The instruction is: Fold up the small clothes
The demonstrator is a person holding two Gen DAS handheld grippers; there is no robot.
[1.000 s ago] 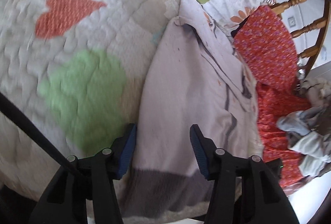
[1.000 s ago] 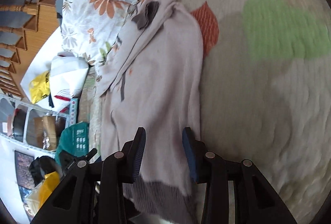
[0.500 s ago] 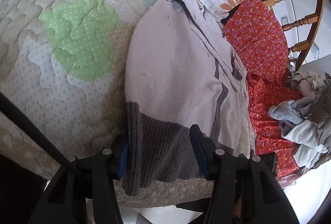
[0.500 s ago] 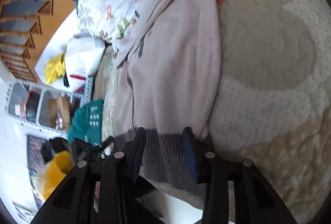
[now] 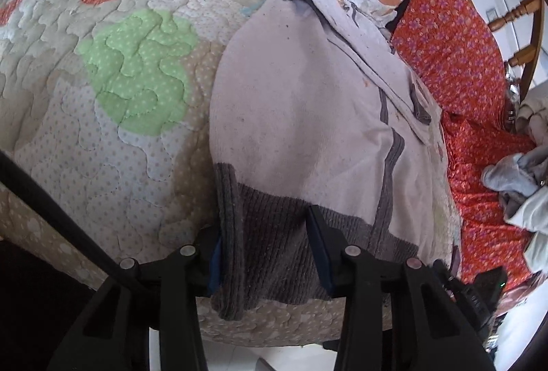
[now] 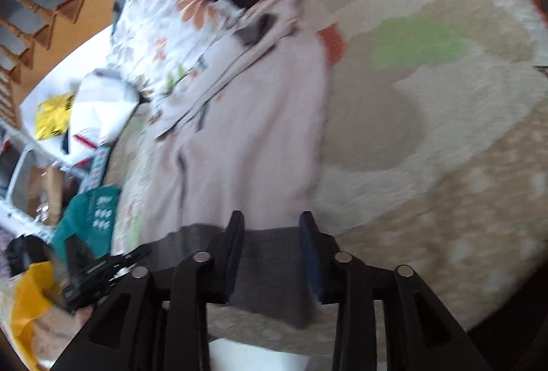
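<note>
Item: pale lilac knit garment with dark grey ribbed hem (image 5: 301, 117), laid lengthwise on quilted patchwork bedspread (image 5: 102, 131), folded once, not finished. Left gripper (image 5: 263, 234): jaws have just been closing, hem between them. Right gripper (image 6: 270, 234): jaws apart astride the hem.

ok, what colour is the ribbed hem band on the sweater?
Dark grey hem band, against a pale pinkish-grey sweater body. Left wrist view shows it best.

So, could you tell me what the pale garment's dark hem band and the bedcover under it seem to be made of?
The hem band looks like ribbed knit, matte dark grey: fine parallel ridges run along it. The bedcover looks like a quilted cotton-type fabric, matte and puffy: wavy stitch lines, small printed dots and coloured patches. The exact fibres can't be told.
</note>
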